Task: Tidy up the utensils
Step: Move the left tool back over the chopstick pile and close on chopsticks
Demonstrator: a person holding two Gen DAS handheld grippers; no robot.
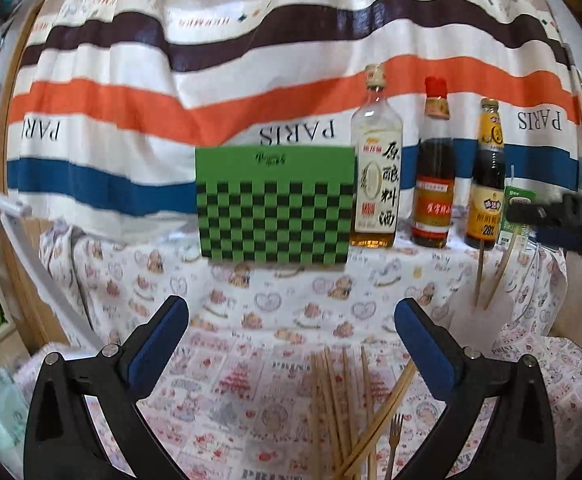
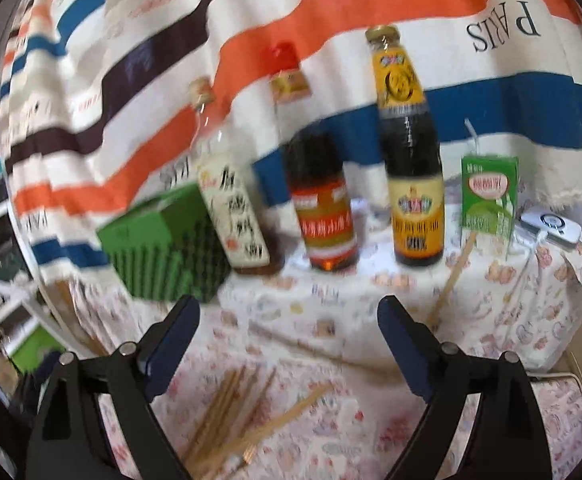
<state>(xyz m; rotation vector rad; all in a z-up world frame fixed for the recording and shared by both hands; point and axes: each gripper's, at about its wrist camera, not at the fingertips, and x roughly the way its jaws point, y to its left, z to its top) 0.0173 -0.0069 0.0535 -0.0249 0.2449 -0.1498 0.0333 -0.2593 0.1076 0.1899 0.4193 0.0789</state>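
Observation:
Several wooden chopsticks (image 1: 343, 404) lie in a loose pile on the patterned cloth, with a small fork (image 1: 395, 436) beside them. They sit low between the fingers of my open, empty left gripper (image 1: 291, 312). Two more chopsticks (image 1: 491, 276) lean at the right, near the dark bottle. In the right wrist view the pile (image 2: 227, 412) lies below my open, empty right gripper (image 2: 289, 316), and one chopstick (image 2: 451, 276) leans by the green carton. The right gripper's body (image 1: 563, 220) shows at the right edge of the left wrist view.
A green checkered box (image 1: 275, 204) stands at the back of the table. Three sauce bottles (image 1: 375, 168) (image 1: 433, 172) (image 1: 487, 176) stand to its right, then a green drink carton (image 2: 487, 196) and a white device (image 2: 551, 228). A striped curtain hangs behind.

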